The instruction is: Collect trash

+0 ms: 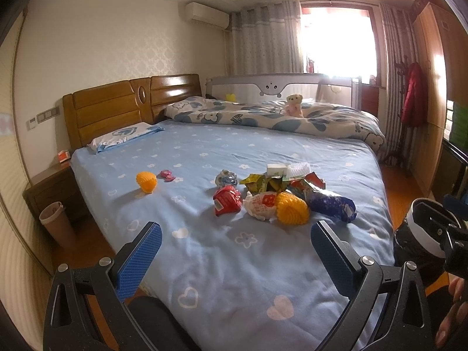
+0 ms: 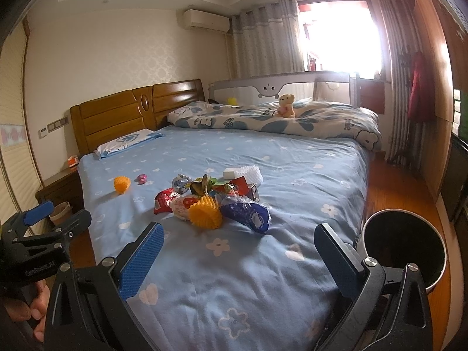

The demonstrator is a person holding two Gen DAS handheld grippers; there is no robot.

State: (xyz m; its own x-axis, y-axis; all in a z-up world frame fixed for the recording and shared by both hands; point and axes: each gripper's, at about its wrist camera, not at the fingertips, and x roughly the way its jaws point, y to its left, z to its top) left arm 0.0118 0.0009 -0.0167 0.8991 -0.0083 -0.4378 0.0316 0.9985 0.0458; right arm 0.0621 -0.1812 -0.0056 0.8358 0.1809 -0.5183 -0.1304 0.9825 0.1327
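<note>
The left gripper (image 1: 237, 251) hangs nearest, its blue pads spread wide and holding nothing above the blue sheet (image 1: 248, 278). The right gripper (image 2: 238, 251) is likewise released and empty over the same bedding. Ahead at 12 o'clock lies the trash pile (image 1: 280, 193): a red wrapper (image 1: 226, 203), a white-and-red wrapper (image 1: 261, 204), a dark blue bag (image 1: 333, 204), green packets and a ridged yellow piece (image 1: 291, 212), all touching or overlapping. At 10 o'clock, well apart from the heap, sit a second yellow piece (image 1: 146, 182) and a small pink scrap (image 1: 166, 175).

Only the right wrist view looks into the black-lined bin (image 2: 403, 248) at 3 o'clock, beside the bed's edge; the left view catches just its rim, mostly behind the other gripper. The left view alone shows the brown cup-shaped container (image 1: 55, 222) fully, on the floor at 9 o'clock.

The packets' printing is unreadable. Bare sheet lies between both grippers and the pile; wood floor runs along the right edge.
</note>
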